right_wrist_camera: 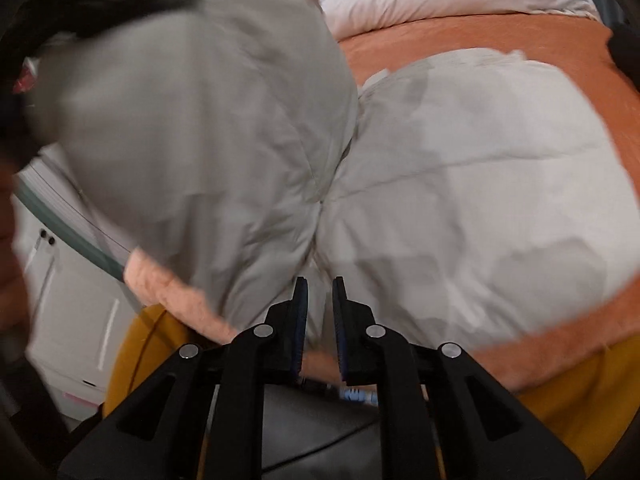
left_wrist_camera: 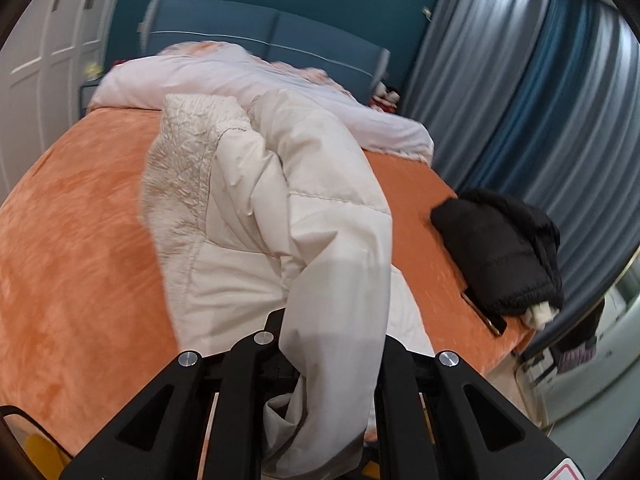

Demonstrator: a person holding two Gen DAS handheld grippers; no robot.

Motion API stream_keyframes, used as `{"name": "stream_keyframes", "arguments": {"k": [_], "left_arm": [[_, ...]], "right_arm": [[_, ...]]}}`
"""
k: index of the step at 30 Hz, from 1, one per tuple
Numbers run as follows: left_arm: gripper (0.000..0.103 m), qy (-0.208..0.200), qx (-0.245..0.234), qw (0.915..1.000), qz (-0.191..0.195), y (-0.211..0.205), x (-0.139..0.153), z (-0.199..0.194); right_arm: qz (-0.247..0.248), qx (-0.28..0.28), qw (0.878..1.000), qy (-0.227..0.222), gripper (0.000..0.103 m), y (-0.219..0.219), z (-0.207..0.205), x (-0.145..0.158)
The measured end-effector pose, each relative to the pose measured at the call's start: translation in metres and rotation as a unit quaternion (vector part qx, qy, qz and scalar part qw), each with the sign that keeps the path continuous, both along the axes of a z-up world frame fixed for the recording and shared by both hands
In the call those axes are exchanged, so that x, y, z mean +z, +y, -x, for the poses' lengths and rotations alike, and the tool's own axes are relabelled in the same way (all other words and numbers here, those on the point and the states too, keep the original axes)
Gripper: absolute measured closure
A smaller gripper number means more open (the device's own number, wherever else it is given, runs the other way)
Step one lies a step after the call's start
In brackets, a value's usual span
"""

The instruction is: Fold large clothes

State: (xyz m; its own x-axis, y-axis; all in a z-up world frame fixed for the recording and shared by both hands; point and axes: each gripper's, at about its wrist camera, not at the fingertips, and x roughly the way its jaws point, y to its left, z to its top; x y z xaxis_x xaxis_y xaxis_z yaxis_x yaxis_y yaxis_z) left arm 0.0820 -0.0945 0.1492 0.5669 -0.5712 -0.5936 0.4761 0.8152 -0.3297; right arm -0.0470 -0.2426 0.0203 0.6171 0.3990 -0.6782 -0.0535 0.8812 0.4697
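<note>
A large cream puffer coat (left_wrist_camera: 248, 208) with a fur-trimmed hood lies on the orange bed cover (left_wrist_camera: 72, 220). My left gripper (left_wrist_camera: 332, 344) is shut on the coat's sleeve (left_wrist_camera: 340, 280), which drapes over the fingers and hides the tips. In the right wrist view the coat's body (right_wrist_camera: 460, 184) is spread on the bed and the lifted sleeve (right_wrist_camera: 192, 128) hangs at the left, blurred. My right gripper (right_wrist_camera: 320, 320) sits at the coat's near hem, jaws a narrow gap apart, holding nothing.
A black jacket (left_wrist_camera: 500, 248) lies at the bed's right edge. A white duvet (left_wrist_camera: 248, 80) is bunched at the blue headboard. Curtains (left_wrist_camera: 520, 80) hang on the right. A white cabinet (right_wrist_camera: 68, 300) and a yellow surface (right_wrist_camera: 580, 400) sit below the bed edge.
</note>
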Motion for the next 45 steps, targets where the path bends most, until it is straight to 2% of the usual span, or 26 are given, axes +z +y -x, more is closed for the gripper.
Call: {"name": "stream_keyframes", "arguments": {"k": [3,9,14,19,28,31,32,33,34,35,38,39,40,42,43,45], "left_arm": [[0.095,0.007,-0.028,0.9994,-0.018,-0.038,-0.012,-0.003],[0.095,0.03,-0.07,0.9948,-0.068,-0.115,-0.057,-0.01],[0.095,0.03,-0.082,0.99,-0.111,-0.16,-0.094,-0.012],[0.095,0.025,-0.085,0.9873,-0.132,-0.183,-0.119,-0.014],[0.094,-0.008,-0.091,0.9807,-0.173,-0.199,-0.147,-0.007],[0.081,0.014,-0.091,0.9846,-0.148,-0.192,-0.136,-0.007],[0.065,0.024,-0.088,0.9866,-0.135,-0.188,-0.127,-0.006],[0.046,0.03,-0.09,0.9878,-0.124,-0.184,-0.119,-0.003],[0.039,0.028,-0.088,0.9894,-0.112,-0.178,-0.11,0.002],[0.033,0.012,-0.073,0.9925,-0.097,-0.168,-0.094,0.01],[0.024,-0.045,-0.07,0.9947,-0.061,-0.135,-0.052,0.033],[0.021,-0.06,-0.064,0.9943,-0.061,-0.126,-0.044,0.036],[0.019,-0.078,-0.049,0.9936,-0.065,-0.11,-0.032,0.04],[0.017,-0.083,-0.028,0.9937,-0.071,-0.084,-0.024,0.04],[0.017,-0.078,-0.018,0.9939,-0.076,-0.073,-0.023,0.038],[0.017,-0.051,0.004,0.9947,-0.09,-0.045,-0.029,0.035]], "right_arm": [[-0.004,-0.015,1.0,-0.006,0.09,-0.023,0.027,0.011],[0.029,-0.052,0.998,-0.007,0.09,-0.057,0.079,0.016],[0.024,-0.076,0.997,0.009,0.09,-0.057,0.083,0.007],[-0.01,-0.104,0.994,0.005,0.09,-0.071,0.089,0.007],[-0.004,-0.134,0.991,0.007,0.089,-0.094,0.113,0.016],[0.015,-0.148,0.989,0.003,0.088,-0.11,0.11,0.02],[0.021,-0.153,0.988,-0.004,0.085,-0.116,0.109,0.023],[0.024,-0.158,0.987,-0.009,0.076,-0.122,0.109,0.024],[0.025,-0.165,0.986,-0.019,0.07,-0.128,0.11,0.032],[0.025,-0.17,0.985,-0.026,0.059,-0.131,0.109,0.036],[0.028,-0.179,0.982,-0.058,0.05,-0.136,0.103,0.059],[0.029,-0.177,0.981,-0.069,0.042,-0.136,0.098,0.068],[0.032,-0.174,0.981,-0.083,0.038,-0.133,0.093,0.077],[0.035,-0.162,0.98,-0.108,0.026,-0.131,0.081,0.089],[0.036,-0.154,0.981,-0.115,0.024,-0.128,0.075,0.093],[0.046,-0.131,0.982,-0.129,0.016,-0.114,0.057,0.103]]}}
